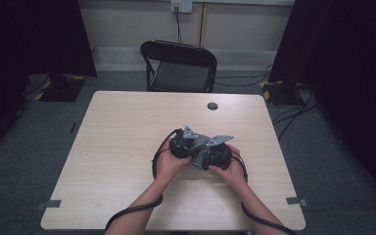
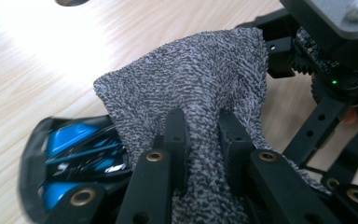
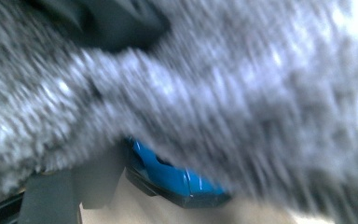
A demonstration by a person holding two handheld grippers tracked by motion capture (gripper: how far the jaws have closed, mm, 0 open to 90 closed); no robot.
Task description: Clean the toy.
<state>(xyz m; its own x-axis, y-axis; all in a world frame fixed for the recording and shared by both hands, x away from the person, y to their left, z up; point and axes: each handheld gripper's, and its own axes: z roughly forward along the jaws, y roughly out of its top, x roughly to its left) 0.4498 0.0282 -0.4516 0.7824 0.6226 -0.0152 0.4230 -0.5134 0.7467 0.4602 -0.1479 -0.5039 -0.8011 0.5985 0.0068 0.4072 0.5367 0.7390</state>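
My two grippers meet at the middle of the table (image 1: 117, 132). My left gripper (image 2: 204, 135) is shut on a fold of grey terry cloth (image 2: 191, 74), which bunches up over its jaws. Under the cloth lie blue glasses (image 2: 70, 144) with a dark frame. In the right gripper view the cloth (image 3: 214, 93) hangs blurred across the picture, and the blue glasses (image 3: 177, 177) sit just above the wood beside one dark jaw. My right gripper (image 1: 210, 155) appears to hold them with its jaws wide; the other jaw is hidden by cloth. In the high view my left gripper (image 1: 188, 147) is beside it.
A black folding chair (image 1: 178, 66) stands behind the table's far edge. A round cable hole (image 1: 212, 105) lies in the tabletop beyond the grippers. Dark stands and cables (image 1: 284, 93) sit on the grey floor at both far corners.
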